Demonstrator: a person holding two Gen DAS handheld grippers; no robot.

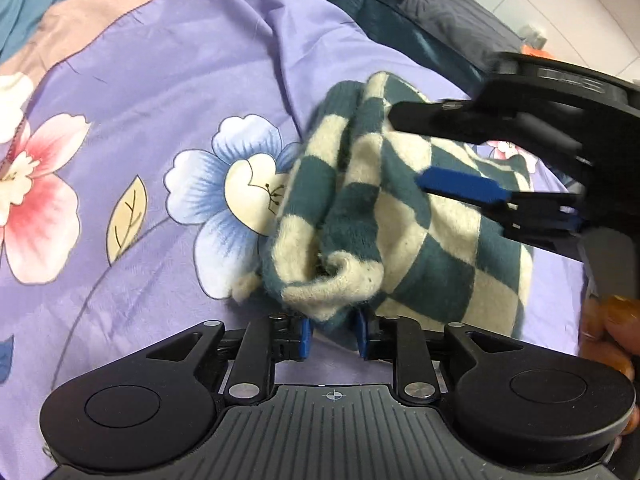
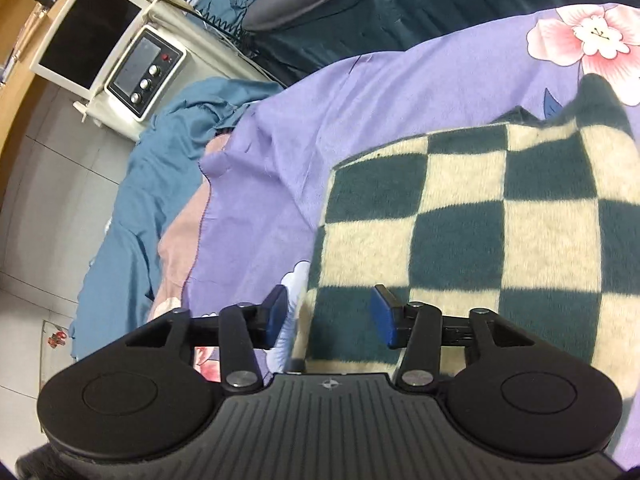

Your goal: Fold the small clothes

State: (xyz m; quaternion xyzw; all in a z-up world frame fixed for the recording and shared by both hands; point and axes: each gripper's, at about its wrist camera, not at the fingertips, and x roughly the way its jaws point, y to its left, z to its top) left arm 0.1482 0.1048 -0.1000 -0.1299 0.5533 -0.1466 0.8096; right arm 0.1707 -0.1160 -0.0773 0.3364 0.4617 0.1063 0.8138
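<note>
The left claw (image 1: 333,332) is clenched on a bunched corner of the checked garment (image 1: 400,216), lifted off the floral bedspread (image 1: 160,80). The right claw (image 2: 330,316) is released, jaws apart over the cloth's near-left edge. Best to close it on that edge, then pull the fabric taut before folding. No writing is legible anywhere.

left gripper (image 1: 333,335) pinching checkered cloth (image 1: 400,216), floral bedspread (image 1: 160,100)
</note>
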